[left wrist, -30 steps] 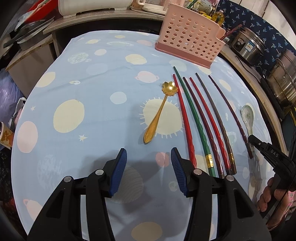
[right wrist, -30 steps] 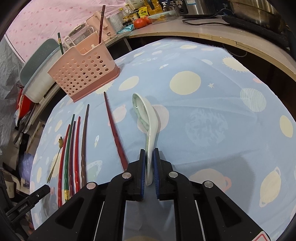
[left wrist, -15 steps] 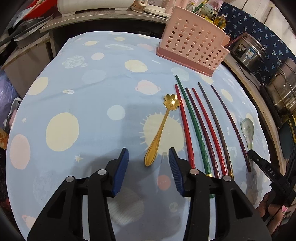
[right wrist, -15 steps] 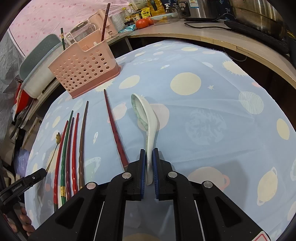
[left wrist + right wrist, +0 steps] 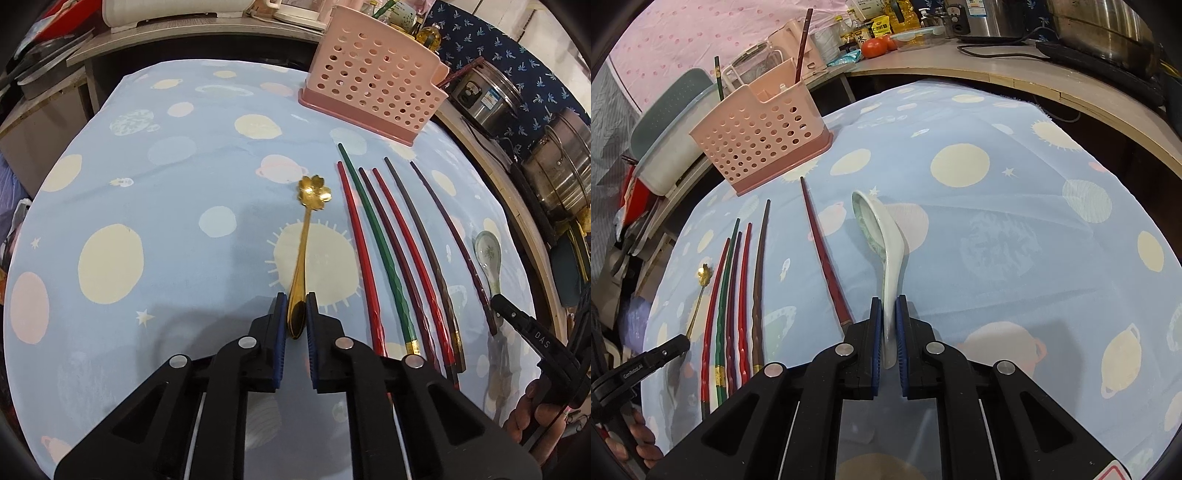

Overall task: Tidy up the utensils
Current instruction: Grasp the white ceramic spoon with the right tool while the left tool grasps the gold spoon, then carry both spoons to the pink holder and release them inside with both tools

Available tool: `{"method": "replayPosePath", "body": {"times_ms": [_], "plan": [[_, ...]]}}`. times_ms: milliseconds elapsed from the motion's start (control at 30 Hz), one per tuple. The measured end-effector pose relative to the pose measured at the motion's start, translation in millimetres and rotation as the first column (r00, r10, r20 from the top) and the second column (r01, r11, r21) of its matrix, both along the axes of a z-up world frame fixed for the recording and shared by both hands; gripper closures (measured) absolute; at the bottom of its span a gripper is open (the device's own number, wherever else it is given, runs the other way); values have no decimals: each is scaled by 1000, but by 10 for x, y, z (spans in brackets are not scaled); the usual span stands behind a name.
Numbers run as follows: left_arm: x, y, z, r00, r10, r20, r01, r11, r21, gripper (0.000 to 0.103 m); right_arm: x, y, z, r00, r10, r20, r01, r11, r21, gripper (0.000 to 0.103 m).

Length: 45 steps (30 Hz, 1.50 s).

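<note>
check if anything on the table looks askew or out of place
One dark red chopstick lies apart from the row of five, angled toward the ceramic spoon. That spoon is tipped on its side in the right claw. Nothing is spilled or broken.

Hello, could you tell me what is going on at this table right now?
A person is sorting utensils with two handheld grippers. The left gripper is shut on the handle of the gold flower spoon, and the right gripper is shut on the white ceramic spoon. Six chopsticks lie in a row on the tablecloth. The pink basket already holds two chopsticks.
</note>
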State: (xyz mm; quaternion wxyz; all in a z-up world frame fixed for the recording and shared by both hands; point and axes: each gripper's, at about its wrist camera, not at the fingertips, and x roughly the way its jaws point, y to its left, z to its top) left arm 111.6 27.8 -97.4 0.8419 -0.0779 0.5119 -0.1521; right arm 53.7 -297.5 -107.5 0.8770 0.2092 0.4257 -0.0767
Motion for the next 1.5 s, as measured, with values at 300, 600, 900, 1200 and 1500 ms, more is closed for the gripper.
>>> {"method": "replayPosePath", "body": {"times_ms": [300, 600, 900, 1200, 1500], "plan": [[-154, 42, 137, 1000, -6, 19, 6, 1000, 6, 94, -168, 40, 227, 999, 1, 54, -1, 1000, -4, 95], [-256, 109, 488, 996, -2, 86, 3, 1000, -14, 102, -286, 46, 509, 992, -5, 124, 6, 1000, -8, 95], [-245, 90, 836, 988, -9, 154, 12, 1000, -20, 102, -333, 104, 802, 981, 7, 194, -1, 1000, -29, 96], [-57, -50, 1345, 969, -26, 244, 34, 999, -28, 102, -225, 92, 1135, 969, 16, 247, -12, 1000, -18, 96], [378, -248, 1960, 923, -30, 384, 48, 998, -38, 102, 274, 49, 1588, 947, 52, 317, -50, 999, -14, 96]]}}
